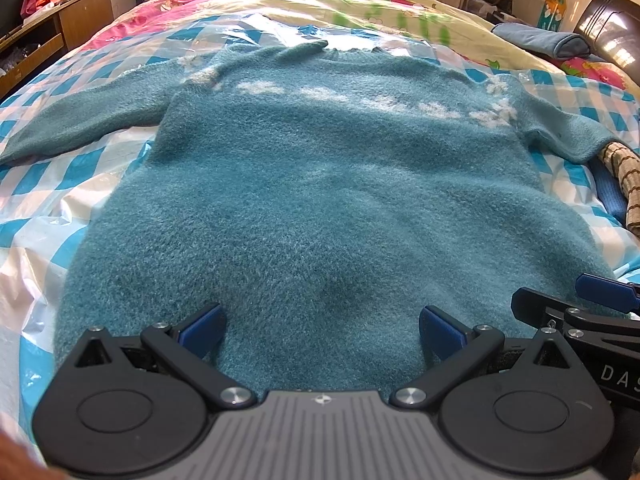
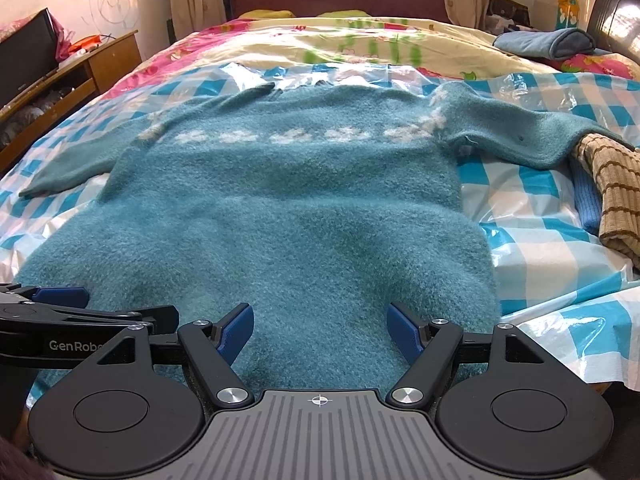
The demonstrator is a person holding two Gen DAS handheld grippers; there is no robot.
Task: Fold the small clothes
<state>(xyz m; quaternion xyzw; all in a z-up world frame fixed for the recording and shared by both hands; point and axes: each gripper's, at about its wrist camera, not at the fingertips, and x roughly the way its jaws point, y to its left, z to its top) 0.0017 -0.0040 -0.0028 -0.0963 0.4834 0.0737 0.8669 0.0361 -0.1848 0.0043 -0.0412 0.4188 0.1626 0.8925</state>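
Left wrist view: the teal sweater [image 1: 320, 184] lies spread flat, apparently front down, on the checked plastic sheet [image 1: 60, 184] that covers the bed. Its hem is at 6 o'clock, right under the camera, and its collar is up at 12 o'clock. One sleeve runs out toward 9 o'clock and the other toward 3 o'clock, where its cuff touches a striped brown garment [image 1: 624, 176]. The left gripper [image 1: 322, 332] is spread wide over the hem with nothing between its blue pads [image 1: 202, 330]. Part of the other tool shows at 4 o'clock.

Right wrist view: the same sweater [image 2: 280, 208] fills the middle, with its white pattern band near 12 o'clock and both sleeves laid outward. The right gripper [image 2: 320, 330] also stands wide apart and empty above the hem. The left tool juts in at 9 o'clock. At 3 o'clock the brown garment [image 2: 616, 200] rests on a blue one [image 2: 588, 204], and a rolled blue cloth [image 2: 548, 44] sits at 1 o'clock.

By my judgement, folding has not begun. No sleeve is turned in and no crease is made, so both sleeve folds and the body fold remain, and the other pieces look unfolded too.
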